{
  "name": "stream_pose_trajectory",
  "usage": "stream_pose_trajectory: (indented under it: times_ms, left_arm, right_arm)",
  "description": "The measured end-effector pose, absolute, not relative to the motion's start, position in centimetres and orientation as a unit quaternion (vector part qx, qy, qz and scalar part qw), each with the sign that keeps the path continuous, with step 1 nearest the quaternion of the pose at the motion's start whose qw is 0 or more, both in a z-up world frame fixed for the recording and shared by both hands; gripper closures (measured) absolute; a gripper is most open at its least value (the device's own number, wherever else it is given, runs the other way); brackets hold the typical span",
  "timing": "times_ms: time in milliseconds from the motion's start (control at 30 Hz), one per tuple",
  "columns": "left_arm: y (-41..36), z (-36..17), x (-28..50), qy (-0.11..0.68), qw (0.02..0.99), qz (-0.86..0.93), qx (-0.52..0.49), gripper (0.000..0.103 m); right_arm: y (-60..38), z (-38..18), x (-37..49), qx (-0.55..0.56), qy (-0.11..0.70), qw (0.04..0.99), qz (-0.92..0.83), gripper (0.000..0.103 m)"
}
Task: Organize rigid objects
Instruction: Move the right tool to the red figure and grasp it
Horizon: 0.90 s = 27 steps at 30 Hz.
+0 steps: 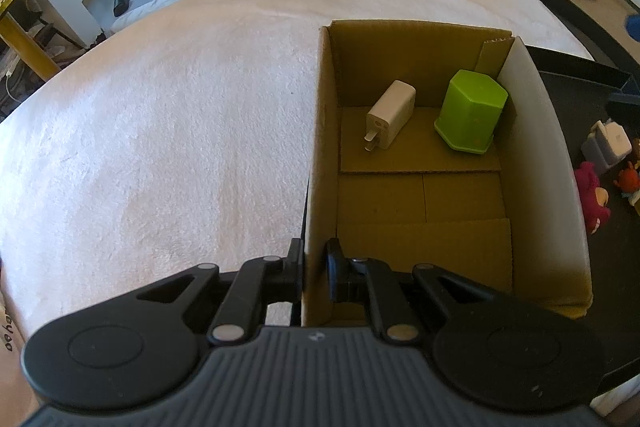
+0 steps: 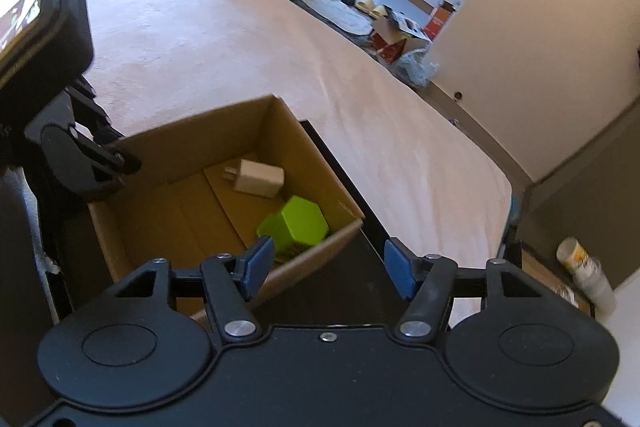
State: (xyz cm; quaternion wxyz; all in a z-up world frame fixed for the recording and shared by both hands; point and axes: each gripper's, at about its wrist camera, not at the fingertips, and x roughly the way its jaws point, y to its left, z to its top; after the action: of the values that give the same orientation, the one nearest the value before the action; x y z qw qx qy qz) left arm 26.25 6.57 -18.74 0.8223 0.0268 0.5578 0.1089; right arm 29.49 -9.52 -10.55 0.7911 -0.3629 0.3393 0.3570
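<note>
Left hand-held gripper point(image 1: 316, 267) is clamped on the near-left wall of the cardboard box point(image 1: 322, 147), steadying it. Right hand-held gripper point(image 2: 326, 269) has its blue pads apart w/ nothing between them, hovering over the box's right rim and the black tray point(image 1: 568, 99) beside it.

Box sits on a pale blanket-covered bed point(image 1: 160, 107). Inside, at the far end: white charger plug point(image 1: 387, 115) lying on its side and green hexagonal container point(image 1: 470, 111) mouth-down, close but apart.

Risks: thin wall could buckle or the box tip if left pulls; soft bed surface gives poor support. Right pads could snag the box rim on its way across.

Around: remaining items on the tray to the right incl. a pink plush toy point(image 1: 592, 195) and small figures, too small to ID. Box wall stands btw the tray and the box floor. Paper cup point(image 2: 580, 263) on the side table, well apart.
</note>
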Motion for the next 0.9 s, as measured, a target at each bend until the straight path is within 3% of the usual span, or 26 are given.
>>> stream_pose_trajectory:
  times_ms: [400, 900]
  left_arm:
    - [6.1, -18.9, 26.3, 0.559, 0.821, 0.113, 0.038, 0.092]
    - [5.9, -19.1, 26.4, 0.561, 0.819, 0.115, 0.043, 0.092]
  right_arm:
    - [-15.7, -12.2, 31.1, -0.293, 0.405, 0.806, 0.318, 0.042]
    - [-19.7, -16.7, 32.8, -0.284, 0.488, 0.784, 0.257, 0.045]
